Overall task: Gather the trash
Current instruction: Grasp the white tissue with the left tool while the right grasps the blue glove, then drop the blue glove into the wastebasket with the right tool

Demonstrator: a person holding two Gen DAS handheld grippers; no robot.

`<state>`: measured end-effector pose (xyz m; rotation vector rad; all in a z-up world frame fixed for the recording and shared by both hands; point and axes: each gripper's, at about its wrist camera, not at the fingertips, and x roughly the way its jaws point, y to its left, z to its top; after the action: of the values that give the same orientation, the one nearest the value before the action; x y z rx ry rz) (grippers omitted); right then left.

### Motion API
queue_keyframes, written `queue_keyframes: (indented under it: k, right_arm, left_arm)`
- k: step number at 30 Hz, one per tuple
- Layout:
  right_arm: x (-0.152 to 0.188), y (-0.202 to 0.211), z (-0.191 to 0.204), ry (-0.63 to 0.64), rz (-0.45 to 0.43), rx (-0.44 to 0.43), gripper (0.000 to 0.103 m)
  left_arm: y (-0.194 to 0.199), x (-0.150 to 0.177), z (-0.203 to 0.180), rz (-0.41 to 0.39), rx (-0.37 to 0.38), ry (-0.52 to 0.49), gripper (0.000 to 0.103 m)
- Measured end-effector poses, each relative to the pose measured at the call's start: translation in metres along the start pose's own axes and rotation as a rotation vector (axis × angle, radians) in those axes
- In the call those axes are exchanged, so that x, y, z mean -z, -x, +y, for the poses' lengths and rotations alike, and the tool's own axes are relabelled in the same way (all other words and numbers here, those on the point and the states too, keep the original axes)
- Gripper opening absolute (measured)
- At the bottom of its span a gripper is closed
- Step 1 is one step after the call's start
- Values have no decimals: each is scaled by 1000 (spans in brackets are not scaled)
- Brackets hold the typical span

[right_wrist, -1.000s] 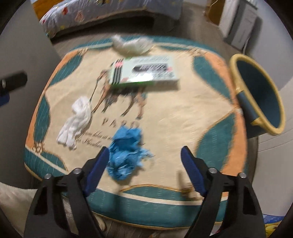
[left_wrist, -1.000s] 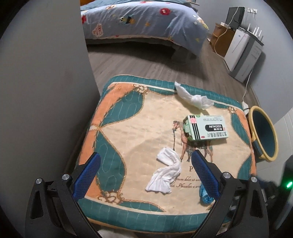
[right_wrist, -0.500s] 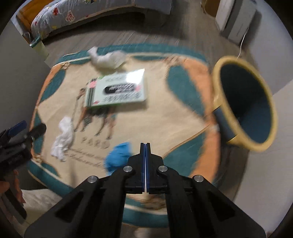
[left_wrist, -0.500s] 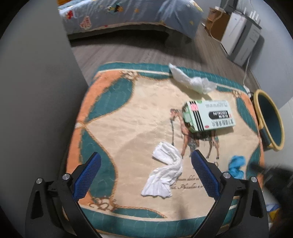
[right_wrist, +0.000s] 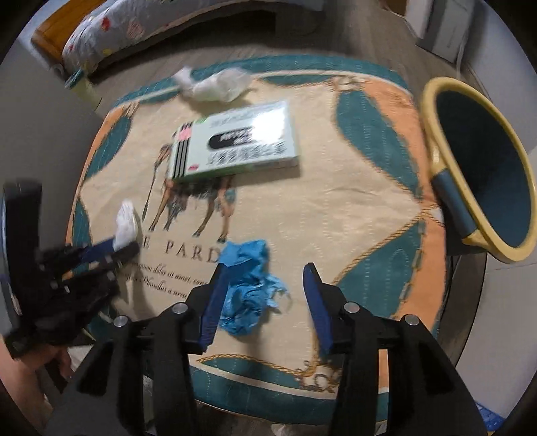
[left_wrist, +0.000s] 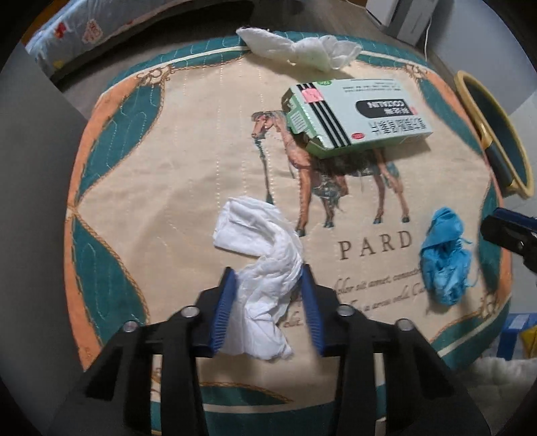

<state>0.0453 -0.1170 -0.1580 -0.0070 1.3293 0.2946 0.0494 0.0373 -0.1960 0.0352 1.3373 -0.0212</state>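
Note:
On a quilted cushion [left_wrist: 188,157] lie a white tissue [left_wrist: 265,275], a blue crumpled wad [left_wrist: 443,255], a pale green box [left_wrist: 355,114] and a second white tissue [left_wrist: 302,50] at the far edge. My left gripper [left_wrist: 268,285] has its blue pads against both sides of the near white tissue, squeezing it on the cushion. My right gripper [right_wrist: 265,285] is open around the blue wad [right_wrist: 248,285], which touches the left pad with a gap to the right pad. The left gripper also shows in the right wrist view [right_wrist: 100,255].
A yellow-rimmed blue bin [right_wrist: 483,174] stands tilted beside the cushion's right edge, also in the left wrist view [left_wrist: 496,134]. A bed [right_wrist: 110,33] and white cabinets [left_wrist: 402,16] lie beyond on the wood floor. A grey wall [left_wrist: 30,167] is at the left.
My left gripper moved forward and closed onto the near white tissue. My right gripper, shut half a second ago, reopened and came down around the blue wad.

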Motion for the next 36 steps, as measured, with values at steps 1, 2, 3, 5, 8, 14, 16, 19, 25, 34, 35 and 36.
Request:
queue_keyframes:
  k: [1, 2, 3, 5, 8, 14, 16, 19, 25, 34, 35, 36]
  right_arm:
    - [1, -3, 4, 19, 10, 0, 46]
    - [4, -6, 7, 34, 22, 1, 46]
    - [5, -9, 10, 46, 35, 4, 46]
    - [5, -19, 14, 68, 59, 9, 46]
    - [-2, -35, 16, 94, 87, 22, 33]
    - [-17, -12, 1, 63, 34, 18, 32]
    - [-28, 5, -11, 23, -13, 6, 32]
    - [-52, 40, -23, -23, -106, 1, 32]
    - [-55, 136, -103, -44, -305, 108, 32]
    - [-49, 186, -227, -177, -434, 224, 32]
    - [-49, 186, -242, -199, -433, 232, 33]
    - [-48, 185, -254, -222, -432, 232, 33]
  left_arm:
    - [0, 0, 2, -1, -6, 9, 25]
    - [1, 0, 5, -2, -6, 20, 20]
    - [1, 0, 8, -2, -5, 33, 14]
    - [1, 0, 9, -3, -14, 29, 12]
    - [5, 0, 7, -31, -36, 14, 11]
    - [31, -11, 3, -160, 19, 25, 11]
    - [43, -13, 0, -206, 52, 20, 11]
    - [61, -20, -6, -273, 109, 25, 11]
    - [95, -35, -20, -386, 142, -21, 11]
    - [133, -48, -51, -471, 206, -122, 11]
    - [137, -54, -60, -471, 199, -169, 11]
    - [141, -60, -65, -472, 202, -200, 11]
